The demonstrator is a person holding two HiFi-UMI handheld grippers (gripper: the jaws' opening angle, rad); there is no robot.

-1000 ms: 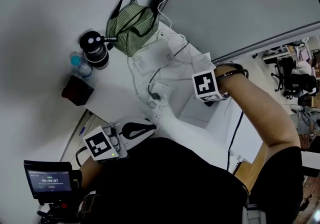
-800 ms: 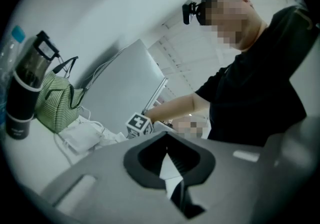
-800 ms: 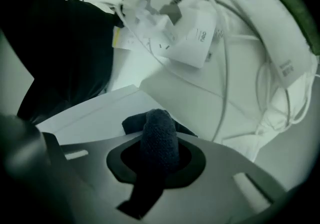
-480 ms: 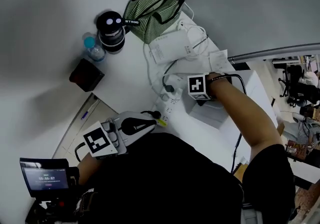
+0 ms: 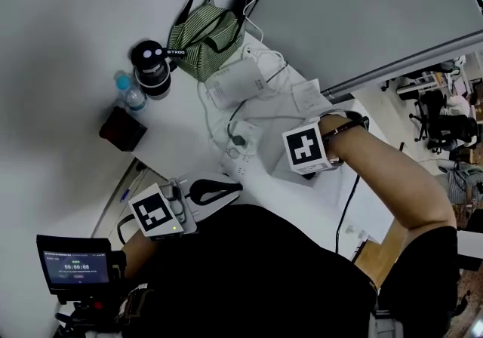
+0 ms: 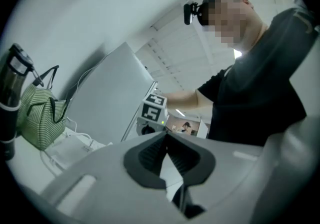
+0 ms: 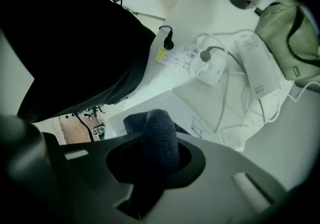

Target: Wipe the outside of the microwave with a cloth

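The white microwave (image 5: 283, 195) stands just in front of me, and I see its top from above. In the right gripper view that top (image 7: 172, 105) carries a small label. My right gripper (image 7: 160, 140) is shut on a dark blue cloth (image 7: 159, 135) that bulges up between the jaws, right over the microwave's top. Its marker cube (image 5: 306, 149) hides the jaws in the head view. My left gripper (image 5: 217, 192) hangs at the microwave's left edge. Seen from its own view, the left gripper (image 6: 165, 137) has its tips together and holds nothing.
On the white table behind the microwave lie a power strip (image 5: 243, 155), white cables and a white adapter box (image 5: 230, 80). Farther back stand a green striped bag (image 5: 200, 31), a black flask (image 5: 151, 69), a water bottle (image 5: 128, 96) and a dark red box (image 5: 121, 129). A small monitor (image 5: 75, 268) sits at lower left.
The head view has swung about. The right gripper with the cloth has shifted slightly nearer to me over the microwave's top. The left gripper has stayed in place.
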